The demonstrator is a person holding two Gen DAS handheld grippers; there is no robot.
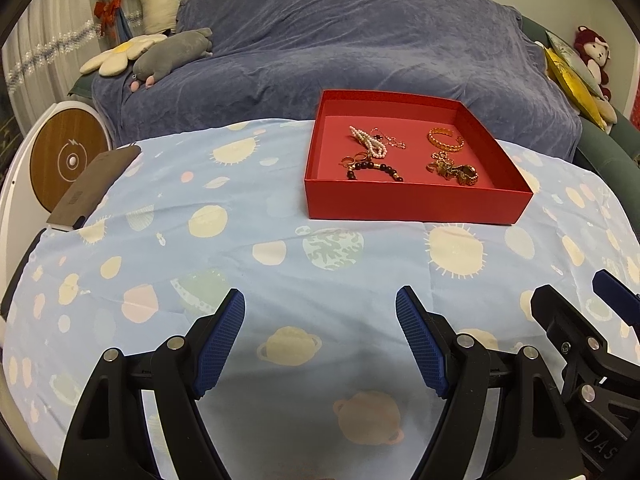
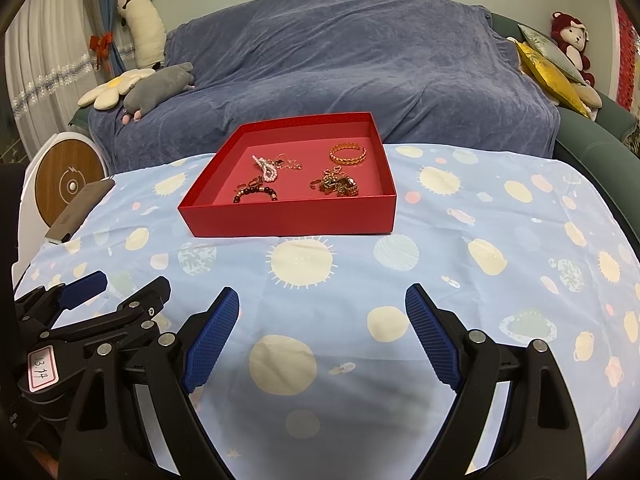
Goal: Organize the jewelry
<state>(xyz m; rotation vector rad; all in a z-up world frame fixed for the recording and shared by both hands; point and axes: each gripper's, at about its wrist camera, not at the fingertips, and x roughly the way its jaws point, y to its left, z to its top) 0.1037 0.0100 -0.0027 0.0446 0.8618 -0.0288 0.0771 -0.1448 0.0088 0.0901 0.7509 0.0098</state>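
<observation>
- Jewelry (image 1: pixel 404 156) all lies inside the red box (image 1: pixel 416 204), which sits toward the far edge of the surface (image 1: pixel 280 280); none shows on the patterned cloth (image 2: pixel 500 240) around it.
- Inside, the pearl strand (image 1: pixel 370 140) and a thin chain (image 1: pixel 394 142) overlap near the far left corner, the bead bracelet (image 1: pixel 376 170) lies by the near wall with small rings (image 1: pixel 352 159) touching it, the gold bangle (image 1: pixel 445 140) sits alone at the far right, and a gold heap (image 1: pixel 456 170) lies at the near right.
- Left tongs (image 1: pixel 320 320) and right tongs (image 2: pixel 322 316) are both spread wide and empty, low over the near edge, well apart from the box.
- This fits either pieces gathered in and done, or a box waiting to be sorted; the pictures do not settle which.
- Risk: lifting the pearls would likely drag the chain along, since they cross.
- Risk: the gold heap looks tangled, so one pinch could raise several pieces and drop some.
- Risk: thin rings may slip from broad ribbed pads.
- Risk: the box looks light; pressing on a wall could slide it on the cloth toward the far edge.
- Risk: the two tongs sit close together and could collide when reaching in.
</observation>
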